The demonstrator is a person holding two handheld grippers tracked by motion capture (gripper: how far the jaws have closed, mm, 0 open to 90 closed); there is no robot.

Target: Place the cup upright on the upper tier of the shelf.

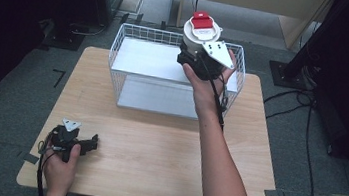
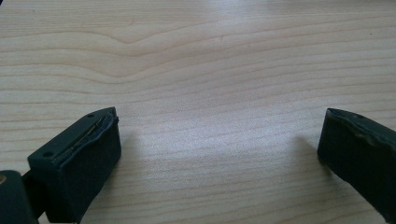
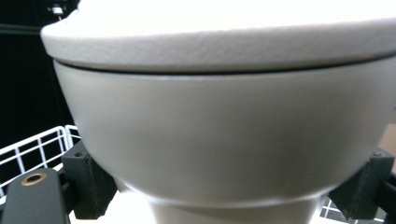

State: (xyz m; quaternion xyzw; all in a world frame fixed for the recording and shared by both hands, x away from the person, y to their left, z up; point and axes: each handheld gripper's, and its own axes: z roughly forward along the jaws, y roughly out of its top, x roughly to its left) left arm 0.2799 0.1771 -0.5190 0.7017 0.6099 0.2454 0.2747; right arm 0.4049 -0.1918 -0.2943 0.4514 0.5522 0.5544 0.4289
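A white round container (image 1: pixel 202 31) with a red flap on its lid is held above the white wire basket (image 1: pixel 135 32) at the table's far side. My right gripper (image 1: pixel 194 50) is shut on it from below. In the right gripper view the container's pale body (image 3: pixel 224 140) sits wedged between the two black jaws, its lid rim above. My left gripper (image 1: pixel 90 144) rests on the table near the front left corner. It is open, and in the left gripper view bare wood lies between its fingertips (image 2: pixel 93 149).
The wooden table (image 1: pixel 156 146) stands on grey carpet. The wire basket has a white liner and takes up the far middle of the table. Black stands and cables (image 1: pixel 308 144) lie on the floor to the right.
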